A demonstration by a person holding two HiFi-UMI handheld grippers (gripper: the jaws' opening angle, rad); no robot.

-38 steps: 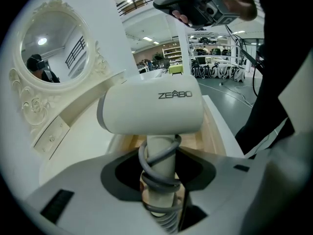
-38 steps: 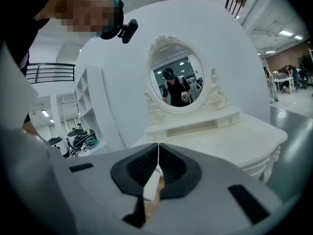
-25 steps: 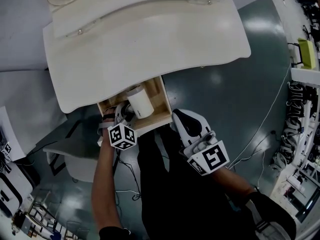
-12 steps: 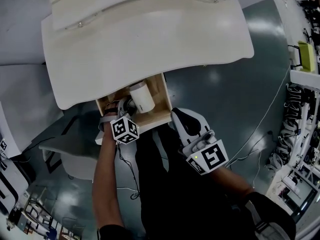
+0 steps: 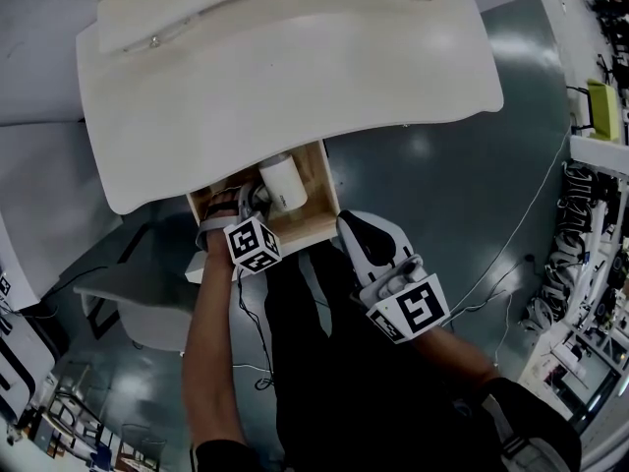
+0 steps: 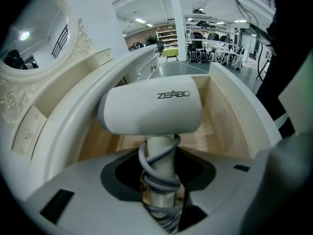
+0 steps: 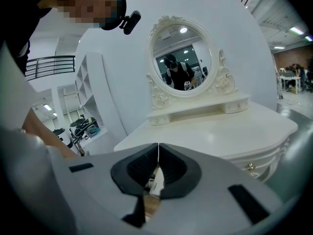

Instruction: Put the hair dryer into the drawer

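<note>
Hair dryer lies crosswise above the drawer, left tool clamping its handle; right tool clenched.

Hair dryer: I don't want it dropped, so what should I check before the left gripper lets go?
1. The drawer is pulled open: ok.
2. The left gripper is shut on the handle of the hair dryer: ok.
3. The cord is wound round the handle: ok.
4. The hair dryer's body lies between the drawer's walls: ok.
5. The hair dryer rests on the drawer floor: cannot tell.
6. The right gripper is shut, empty and away from the drawer: ok.
</note>
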